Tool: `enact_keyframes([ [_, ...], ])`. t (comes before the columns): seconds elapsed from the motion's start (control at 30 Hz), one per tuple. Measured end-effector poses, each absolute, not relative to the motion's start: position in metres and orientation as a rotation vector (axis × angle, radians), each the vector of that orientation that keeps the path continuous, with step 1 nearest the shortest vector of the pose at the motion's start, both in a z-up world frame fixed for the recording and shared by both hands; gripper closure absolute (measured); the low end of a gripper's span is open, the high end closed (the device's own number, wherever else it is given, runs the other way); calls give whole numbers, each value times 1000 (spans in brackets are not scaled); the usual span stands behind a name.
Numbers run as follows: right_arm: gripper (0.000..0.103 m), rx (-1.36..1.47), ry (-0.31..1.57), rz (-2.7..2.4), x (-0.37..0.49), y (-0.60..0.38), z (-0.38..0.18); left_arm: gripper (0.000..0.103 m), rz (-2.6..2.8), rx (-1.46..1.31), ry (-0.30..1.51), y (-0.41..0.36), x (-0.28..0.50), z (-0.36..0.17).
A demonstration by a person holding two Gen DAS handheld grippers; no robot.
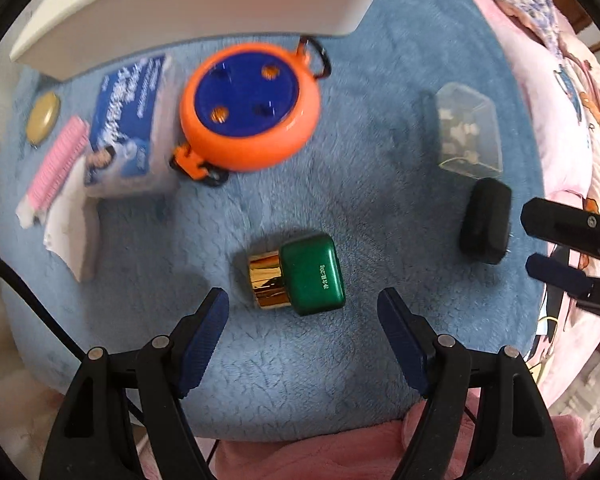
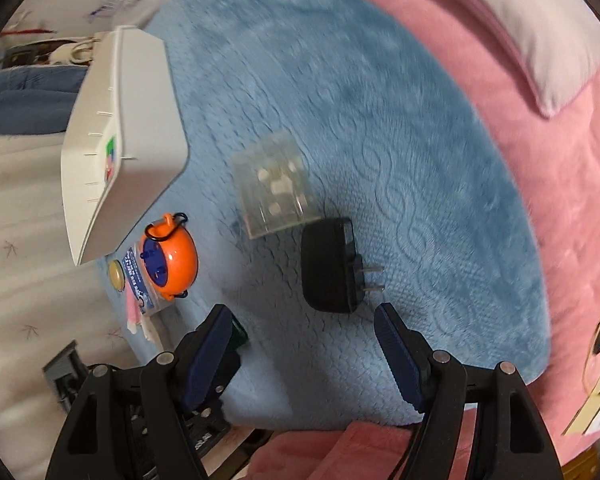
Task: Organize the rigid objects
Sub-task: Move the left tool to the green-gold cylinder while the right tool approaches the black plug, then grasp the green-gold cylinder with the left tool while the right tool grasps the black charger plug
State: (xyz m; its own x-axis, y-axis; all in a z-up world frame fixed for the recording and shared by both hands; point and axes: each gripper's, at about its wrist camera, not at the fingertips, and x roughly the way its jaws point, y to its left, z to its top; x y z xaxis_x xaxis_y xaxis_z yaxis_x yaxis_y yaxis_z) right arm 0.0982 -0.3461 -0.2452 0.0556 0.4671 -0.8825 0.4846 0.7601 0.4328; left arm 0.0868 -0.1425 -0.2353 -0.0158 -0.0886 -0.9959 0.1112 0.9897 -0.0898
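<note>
A green jar with a gold cap (image 1: 298,280) lies on its side on the blue mat (image 1: 340,160), just ahead of my open, empty left gripper (image 1: 302,322). An orange and blue round reel (image 1: 250,106) lies farther back; it also shows in the right wrist view (image 2: 170,262). A black plug adapter (image 2: 332,266) lies just ahead of my open, empty right gripper (image 2: 304,330). A clear plastic box (image 2: 274,188) sits behind the adapter. In the left wrist view the adapter (image 1: 486,220) and the clear box (image 1: 468,130) are at the right, with the right gripper's fingers (image 1: 556,274) beside them.
A white tray (image 1: 204,12) stands at the mat's far edge and also shows in the right wrist view (image 2: 120,140). A blue and white packet (image 1: 130,120), a pink roller (image 1: 58,160) and a small yellow oval (image 1: 43,118) lie at the left. Pink bedding (image 2: 540,160) surrounds the mat.
</note>
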Motion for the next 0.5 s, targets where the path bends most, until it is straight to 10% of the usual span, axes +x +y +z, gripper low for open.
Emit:
enact_keyframes([
  [0.5,34,763,1719,-46,120,-341,-281,34,-98,-54,1612,-143,105,-255],
])
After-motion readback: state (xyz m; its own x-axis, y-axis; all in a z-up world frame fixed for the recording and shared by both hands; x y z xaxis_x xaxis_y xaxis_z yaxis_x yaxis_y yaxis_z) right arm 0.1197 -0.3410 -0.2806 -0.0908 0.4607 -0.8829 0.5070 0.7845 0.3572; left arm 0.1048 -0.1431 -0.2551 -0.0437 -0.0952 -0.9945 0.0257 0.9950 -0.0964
